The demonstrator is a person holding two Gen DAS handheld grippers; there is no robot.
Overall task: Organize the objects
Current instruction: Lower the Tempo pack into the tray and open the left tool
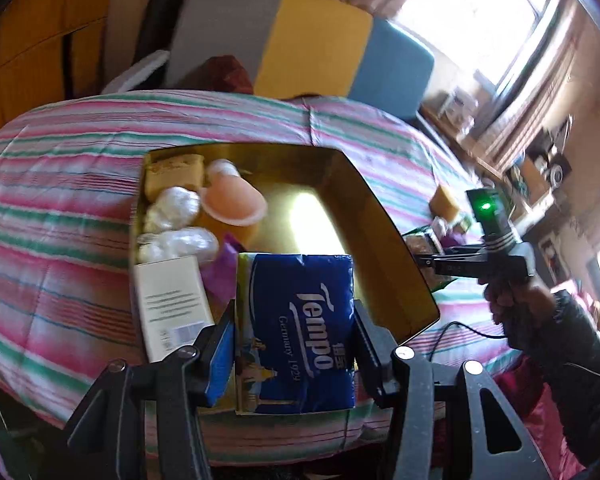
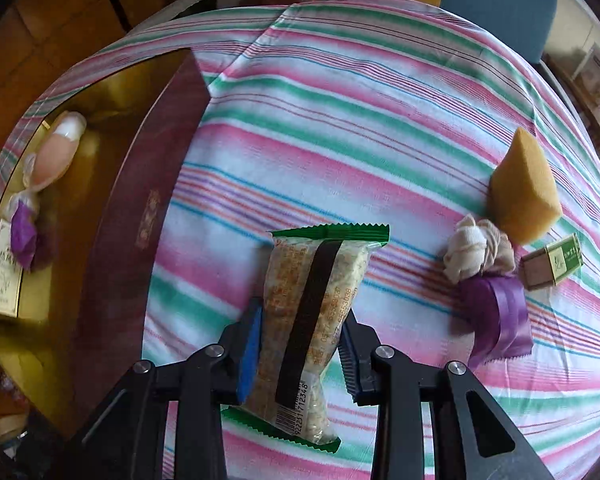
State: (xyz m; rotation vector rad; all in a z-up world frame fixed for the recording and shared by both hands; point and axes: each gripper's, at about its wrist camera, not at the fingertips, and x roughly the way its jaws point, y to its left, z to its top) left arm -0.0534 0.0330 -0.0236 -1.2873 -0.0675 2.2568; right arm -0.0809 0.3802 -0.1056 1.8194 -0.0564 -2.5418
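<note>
roughly half done: several bits are already laid in the gold box (image 1: 380, 240), a tissue pack (image 1: 300, 320) is clamped in the left gripper (image 1: 294, 344) over it, a snack packet (image 2: 312, 312) is pinched in the right gripper (image 2: 300, 344), and a sponge (image 2: 524, 196) and scraps are left at 2 o'clock.

Striped bedspread (image 1: 60, 184), grey-yellow-blue headboard (image 1: 312, 44), bright window (image 1: 476, 12), wooden wardrobe (image 1: 32, 32).

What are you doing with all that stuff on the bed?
A person is tidying small things into a gold-lined box that sits on a striped bedsheet. The left gripper holds a blue Tempo tissue pack over the box's near end. The right gripper is clamped on a green-edged snack packet over the sheet. A yellow sponge, a purple packet, a small green box and a wad of cloth lie loose on the sheet.
</note>
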